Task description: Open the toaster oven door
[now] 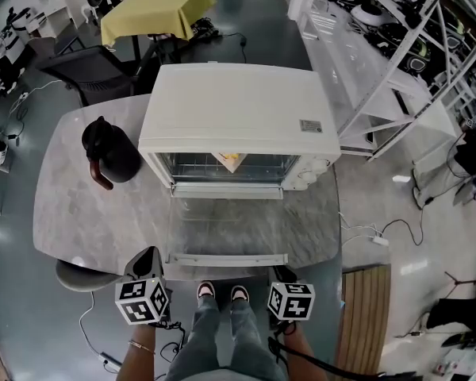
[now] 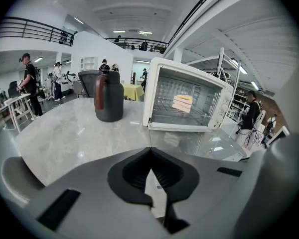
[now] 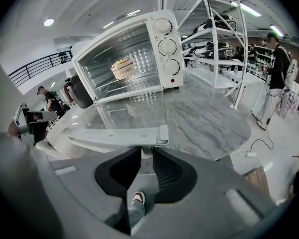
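The white toaster oven (image 1: 238, 105) stands on the grey marble table (image 1: 71, 205) with its glass door (image 1: 226, 232) folded down flat and the door handle (image 1: 226, 259) at the table's near edge. A piece of food (image 1: 230, 161) lies on the rack inside. My left gripper (image 1: 147, 267) hangs off the table's near left edge, jaws shut and empty (image 2: 150, 151). My right gripper (image 1: 284, 276) is just right of the handle's end; its jaws stand slightly open with nothing in them (image 3: 147, 151), a little short of the door handle (image 3: 114, 133).
A black jug (image 1: 109, 151) stands on the table left of the oven. A stool (image 1: 79, 276) sits under the near left edge. White shelving (image 1: 381, 46) rises at the right, a yellow-covered table (image 1: 155, 10) behind. The person's shoes (image 1: 222, 292) show below.
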The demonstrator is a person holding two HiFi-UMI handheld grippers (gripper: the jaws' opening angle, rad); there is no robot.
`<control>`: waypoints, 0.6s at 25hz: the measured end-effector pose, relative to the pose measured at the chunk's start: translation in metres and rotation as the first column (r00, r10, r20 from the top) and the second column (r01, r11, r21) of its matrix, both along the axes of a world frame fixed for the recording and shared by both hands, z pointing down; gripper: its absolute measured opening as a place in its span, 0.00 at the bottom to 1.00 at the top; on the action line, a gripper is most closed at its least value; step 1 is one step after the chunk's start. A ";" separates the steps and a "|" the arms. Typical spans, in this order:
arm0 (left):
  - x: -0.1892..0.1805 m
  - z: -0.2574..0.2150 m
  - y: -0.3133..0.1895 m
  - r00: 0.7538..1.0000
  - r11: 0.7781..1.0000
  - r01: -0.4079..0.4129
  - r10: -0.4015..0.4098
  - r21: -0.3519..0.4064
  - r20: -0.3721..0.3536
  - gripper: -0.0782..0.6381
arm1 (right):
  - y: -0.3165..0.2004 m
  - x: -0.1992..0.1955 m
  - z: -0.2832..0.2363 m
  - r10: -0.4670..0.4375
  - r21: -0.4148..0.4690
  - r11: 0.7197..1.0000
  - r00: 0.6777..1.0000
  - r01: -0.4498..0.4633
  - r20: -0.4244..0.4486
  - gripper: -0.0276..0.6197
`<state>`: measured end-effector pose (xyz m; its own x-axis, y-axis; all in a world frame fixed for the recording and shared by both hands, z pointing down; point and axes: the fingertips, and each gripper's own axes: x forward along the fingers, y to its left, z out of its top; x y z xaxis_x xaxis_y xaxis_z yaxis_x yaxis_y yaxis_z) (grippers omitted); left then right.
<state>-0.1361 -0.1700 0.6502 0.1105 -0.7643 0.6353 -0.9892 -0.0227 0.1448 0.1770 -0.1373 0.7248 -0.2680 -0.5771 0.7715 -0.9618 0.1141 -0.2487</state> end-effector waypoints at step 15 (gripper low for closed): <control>0.017 -0.028 -0.018 1.000 0.998 -0.017 0.018 0.064 -0.018 0.12 | 0.015 0.027 -0.036 0.005 -0.009 1.000 0.997 -0.006 -0.074 0.16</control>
